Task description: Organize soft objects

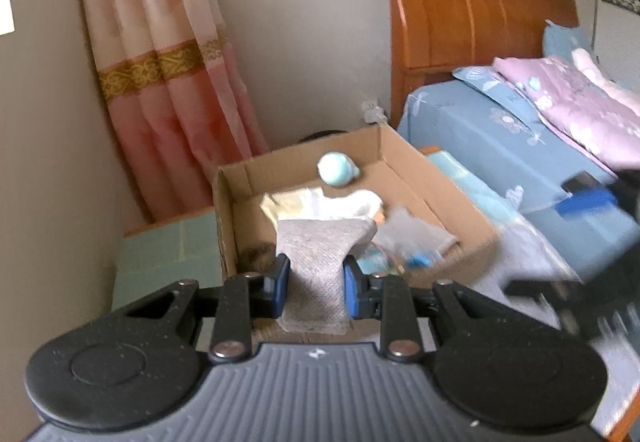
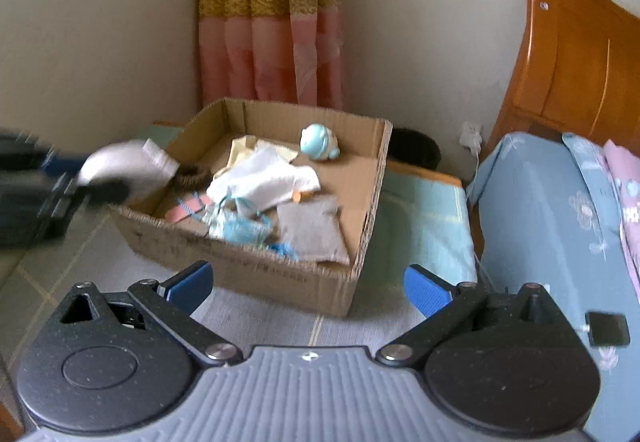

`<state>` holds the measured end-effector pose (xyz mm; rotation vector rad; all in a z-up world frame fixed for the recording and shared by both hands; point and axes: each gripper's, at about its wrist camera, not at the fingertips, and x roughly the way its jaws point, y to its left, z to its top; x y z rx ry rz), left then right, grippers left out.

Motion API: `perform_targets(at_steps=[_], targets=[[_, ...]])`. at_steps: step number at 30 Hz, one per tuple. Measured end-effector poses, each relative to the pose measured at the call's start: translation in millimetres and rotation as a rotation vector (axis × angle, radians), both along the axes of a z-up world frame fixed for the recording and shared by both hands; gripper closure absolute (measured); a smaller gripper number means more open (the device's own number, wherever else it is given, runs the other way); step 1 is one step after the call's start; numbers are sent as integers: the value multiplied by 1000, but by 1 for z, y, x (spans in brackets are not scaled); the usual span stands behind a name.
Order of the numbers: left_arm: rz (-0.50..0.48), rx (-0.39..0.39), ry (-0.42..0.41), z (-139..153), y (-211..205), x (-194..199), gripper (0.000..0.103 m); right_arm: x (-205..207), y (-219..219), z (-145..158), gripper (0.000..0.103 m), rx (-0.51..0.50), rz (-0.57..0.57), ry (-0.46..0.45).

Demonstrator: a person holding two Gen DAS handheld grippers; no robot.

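My left gripper (image 1: 316, 282) is shut on a grey knitted cloth (image 1: 320, 262) and holds it over the near edge of a cardboard box (image 1: 452, 201). The same cloth (image 2: 124, 165) shows blurred at the box's left wall (image 2: 192, 129) in the right wrist view. The box holds a pale blue round plush toy (image 2: 318, 141), a white cloth (image 2: 264, 181), a yellow cloth (image 2: 244, 145), a grey cloth (image 2: 312, 230), blue string (image 2: 240, 230) and a dark fuzzy ring (image 2: 192, 177). My right gripper (image 2: 308, 286) is open and empty, just in front of the box.
The box stands on a green mat (image 2: 424, 217) on the floor. A bed with blue sheet (image 2: 540, 209), pink quilt (image 1: 580, 101) and wooden headboard (image 1: 472, 13) is on the right. A pink curtain (image 2: 268, 21) hangs behind. A dark bin (image 2: 416, 149) stands by the wall.
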<state>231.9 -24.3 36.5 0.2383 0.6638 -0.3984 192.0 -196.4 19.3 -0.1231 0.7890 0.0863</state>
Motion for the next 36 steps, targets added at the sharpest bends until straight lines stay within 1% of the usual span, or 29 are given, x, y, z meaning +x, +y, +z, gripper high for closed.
perform_targets(at_steps=[3,6,8,9,10,11,12,14,15,16,18,21,24,26,28,30,31,36], targets=[[16,14,5,1,-7,26,77,-11,2,0,0,5,-11,-3],[44,34,16,-2,-14,56,76,-18,4,2,0,19,2,-7],[74,9,25,-3,-15,73,71,-21,6,4,0,22,5,-13],[96,-5,17,-3,-15,80,63,-24,6,5,0,23,4,-19],[123,-5,10,-3,-15,85,40,-24,6,5,0,25,4,-21],[146,2,-2,-2,-16,87,25,-25,6,6,0,29,4,-21],[159,4,-33,0,-15,86,8,-26,5,7,0,33,1,-22],[168,-23,-139,4,-11,72,6,-25,4,7,0,45,-2,-14],[158,-31,-170,7,-9,65,4,-25,4,7,0,50,-3,-11],[144,-33,-170,9,-8,59,2,-25,3,7,0,55,-5,-11],[120,-31,-154,12,-5,44,1,-26,3,7,0,60,-12,-4],[102,-13,-179,16,-2,15,1,-27,4,6,0,60,-40,14],[113,4,-196,18,3,-13,1,-29,7,7,0,61,-74,38],[137,22,-177,19,7,-29,1,-32,10,7,0,46,-96,53],[169,28,-117,19,12,-44,1,-35,12,6,0,21,-125,61],[225,24,-51,15,18,-59,1,-38,13,4,0,3,-157,74],[245,28,-31,13,19,-67,1,-40,13,4,0,0,-171,79],[261,45,11,3,15,-103,1,-53,17,5,0,-9,-229,85]])
